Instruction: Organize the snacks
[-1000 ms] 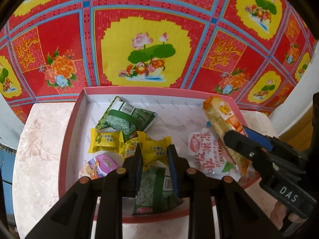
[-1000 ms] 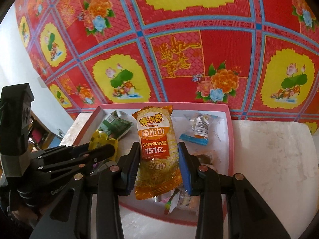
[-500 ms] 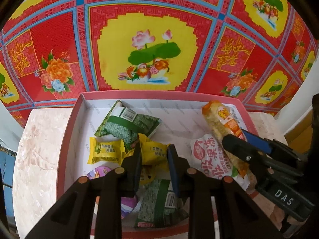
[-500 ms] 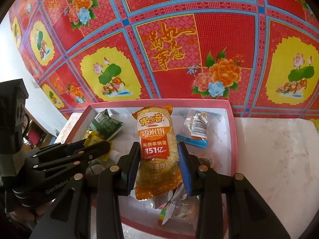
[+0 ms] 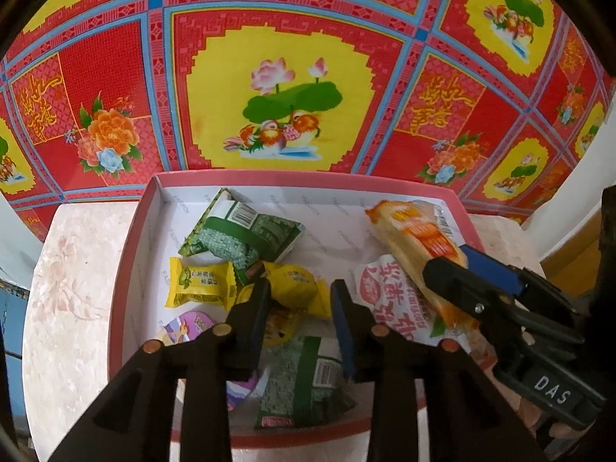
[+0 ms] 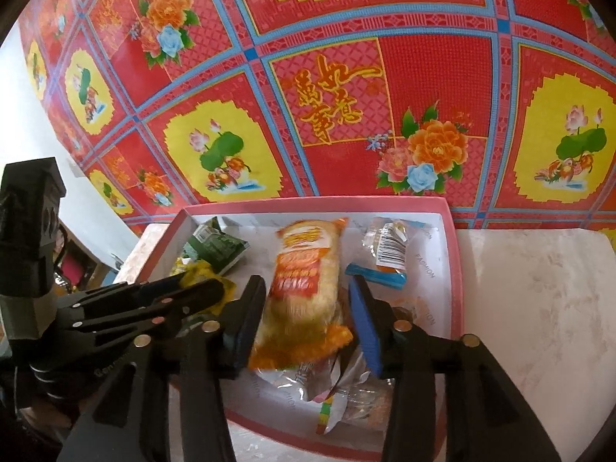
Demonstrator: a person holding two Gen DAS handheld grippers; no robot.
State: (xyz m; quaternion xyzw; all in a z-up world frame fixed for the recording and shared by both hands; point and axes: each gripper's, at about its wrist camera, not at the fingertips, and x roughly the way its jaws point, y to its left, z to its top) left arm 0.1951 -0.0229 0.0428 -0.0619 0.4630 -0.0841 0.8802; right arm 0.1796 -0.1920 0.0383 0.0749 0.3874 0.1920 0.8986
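Hovering over the pink box [image 5: 127, 254], the left gripper [image 5: 298, 294] has jaws opening around a yellow snack [image 5: 296, 285] lying inside; the right gripper [image 6: 306, 302] has jaws opening too, a blurred orange rice cracker pack [image 6: 304, 277] loose between them over the box

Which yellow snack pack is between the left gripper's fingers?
The crinkled yellow pack, right of the flat yellow pack, which lies clear of the opening left gripper.

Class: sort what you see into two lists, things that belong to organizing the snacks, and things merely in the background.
Job: pink box; rice cracker pack; yellow cake packet; green packet; left gripper and right gripper, both opening.
Background: marble table; red floral cloth.
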